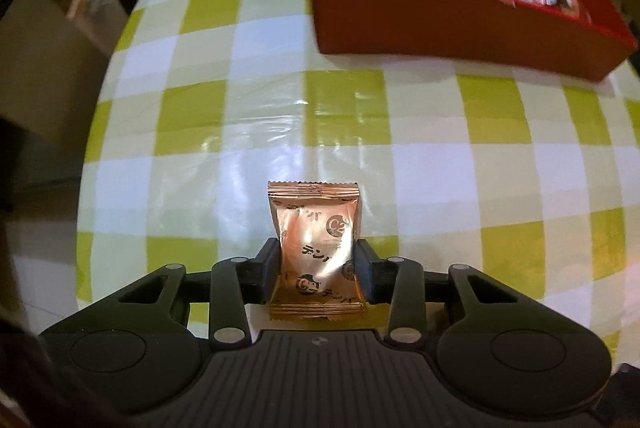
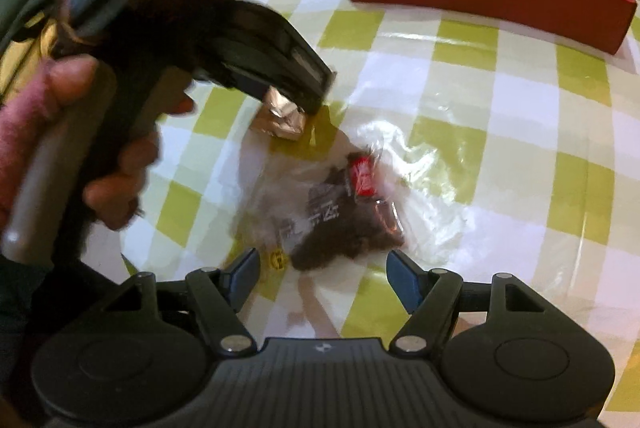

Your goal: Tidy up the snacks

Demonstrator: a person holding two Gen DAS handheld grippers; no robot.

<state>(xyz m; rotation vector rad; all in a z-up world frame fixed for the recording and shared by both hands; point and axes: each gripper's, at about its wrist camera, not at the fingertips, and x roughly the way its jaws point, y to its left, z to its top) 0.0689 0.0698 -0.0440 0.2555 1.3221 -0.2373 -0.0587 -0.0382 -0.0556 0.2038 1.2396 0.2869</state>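
Copper foil snack packet (image 1: pixel 318 252) pinched in left jaws; right jaws apart over crinkly clear wrapper (image 2: pixel 340 211).

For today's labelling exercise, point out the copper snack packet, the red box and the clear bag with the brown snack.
copper snack packet (image 1: pixel 316 248), left wrist view, middle of its front face.
red box (image 1: pixel 440 23), left wrist view, its near outer wall.
clear bag (image 2: pixel 340 224), right wrist view, on the brown contents.

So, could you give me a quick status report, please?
Left gripper shut on copper snack packet. Right gripper open over clear-wrapped brown snack. Red box unobstructed.
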